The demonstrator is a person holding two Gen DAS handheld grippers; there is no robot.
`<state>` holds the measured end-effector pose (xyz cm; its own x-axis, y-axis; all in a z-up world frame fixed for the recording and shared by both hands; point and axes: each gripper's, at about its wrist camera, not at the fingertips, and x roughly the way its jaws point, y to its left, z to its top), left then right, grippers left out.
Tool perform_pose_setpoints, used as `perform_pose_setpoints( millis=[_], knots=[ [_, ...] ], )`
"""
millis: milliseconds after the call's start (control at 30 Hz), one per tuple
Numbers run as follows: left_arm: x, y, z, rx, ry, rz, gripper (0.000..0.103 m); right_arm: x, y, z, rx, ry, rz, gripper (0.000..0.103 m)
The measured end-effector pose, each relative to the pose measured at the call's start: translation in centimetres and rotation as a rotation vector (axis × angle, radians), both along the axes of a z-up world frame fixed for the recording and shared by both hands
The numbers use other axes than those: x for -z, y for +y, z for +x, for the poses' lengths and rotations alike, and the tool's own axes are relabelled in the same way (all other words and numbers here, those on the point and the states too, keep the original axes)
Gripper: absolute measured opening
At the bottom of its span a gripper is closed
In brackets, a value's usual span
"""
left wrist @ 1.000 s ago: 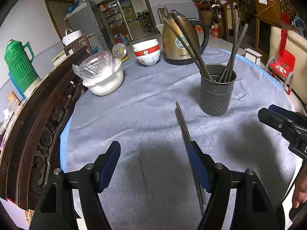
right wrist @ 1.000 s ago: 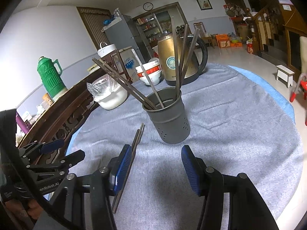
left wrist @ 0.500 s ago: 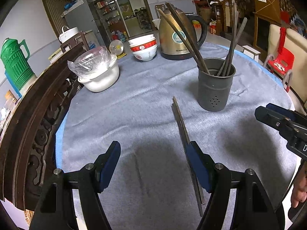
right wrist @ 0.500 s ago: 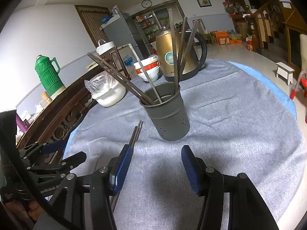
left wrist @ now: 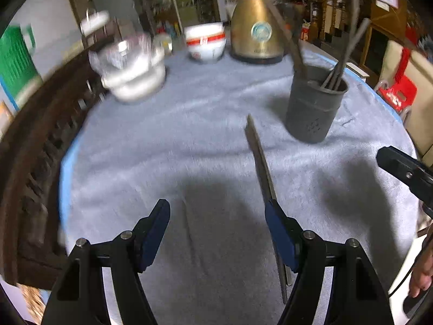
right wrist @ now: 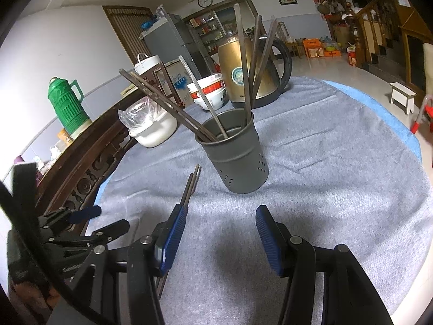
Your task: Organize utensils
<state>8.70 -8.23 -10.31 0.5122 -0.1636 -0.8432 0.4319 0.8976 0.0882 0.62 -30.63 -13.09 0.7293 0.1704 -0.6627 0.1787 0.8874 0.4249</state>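
Round table draped in a grey fleecy cloth (right wrist: pixel 338 168) with a blue edge, filling most of both views. Dark grey perforated metal utensil cup (right wrist: pixel 238 159) upright at centre frame in the right wrist view, upper right in the left wrist view (left wrist: pixel 314 108). Several long dark chopsticks (right wrist: pixel 245 62) standing in the cup, fanned left and up. One loose pair of dark chopsticks (right wrist: pixel 190 187) flat on the cloth, just left of the cup and apart from it, running from mid frame down towards the lower edge; in the left wrist view the same pair (left wrist: pixel 261 162) a slanted line passing close by the inner face of that tool's right-hand blue pad, contact impossible to tell.

Left gripper (left wrist: pixel 216 233) at the lower centre of its own view, jaws set wide, nothing between the pads but bare cloth; view smeared with blur. Same tool at lower left of the right wrist view (right wrist: pixel 89 222).

Right gripper (right wrist: pixel 219 233) low in its frame, jaws parted to a middling gap, nothing clamped, cloth alone in the gap. Visible also at the right edge of the left wrist view (left wrist: pixel 406 170).

Behind the cup, at upper centre: gold-coloured metal kettle with black handle (right wrist: pixel 243 62), stacked white bowls with red bands (right wrist: pixel 209 92), white bowl covered by a clear plastic bag (right wrist: pixel 151 124). Green plastic thermos flask (right wrist: pixel 67 105) at left, beyond a dark carved wooden chair back (right wrist: pixel 89 157).
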Motion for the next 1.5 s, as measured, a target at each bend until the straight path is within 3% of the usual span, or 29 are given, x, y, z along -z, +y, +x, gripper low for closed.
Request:
perform_pose_setpoints(
  millis=[200,333,567,867,1067,1300,1400,1500],
  knots=[
    [2.7,1.5,1.9,-0.02,0.188,-0.159,0.073,0.5,0.3,0.1,-0.004,0.017,0.01,0.058],
    [3.8,1.2,2.1,-0.012,0.241,-0.206,0.073,0.8,0.4,0.2,-0.005,0.029,0.018,0.058],
    [5.4,-0.2,2.0,-0.016,0.264,-0.154,0.073,0.9,0.2,0.1,0.001,0.032,0.022,0.058],
    [5.5,-1.3,2.2,-0.032,0.23,-0.111,0.073,1.2,-0.2,0.1,0.008,0.034,0.038,0.058],
    [5.8,-1.4,3.9,-0.062,0.233,-0.112,0.074,1.1,-0.2,0.0,0.008,0.031,0.038,0.058],
    [6.3,-1.2,4.0,-0.062,0.19,-0.031,0.072,0.9,0.0,0.1,-0.003,0.036,0.034,0.058],
    [6.1,0.0,4.1,-0.064,0.198,-0.056,0.066,1.1,0.5,0.9,-0.028,0.065,0.04,0.058],
    [5.7,1.8,4.3,-0.083,0.218,-0.097,0.049,2.1,1.4,2.5,-0.067,0.123,0.054,0.057]
  ],
)
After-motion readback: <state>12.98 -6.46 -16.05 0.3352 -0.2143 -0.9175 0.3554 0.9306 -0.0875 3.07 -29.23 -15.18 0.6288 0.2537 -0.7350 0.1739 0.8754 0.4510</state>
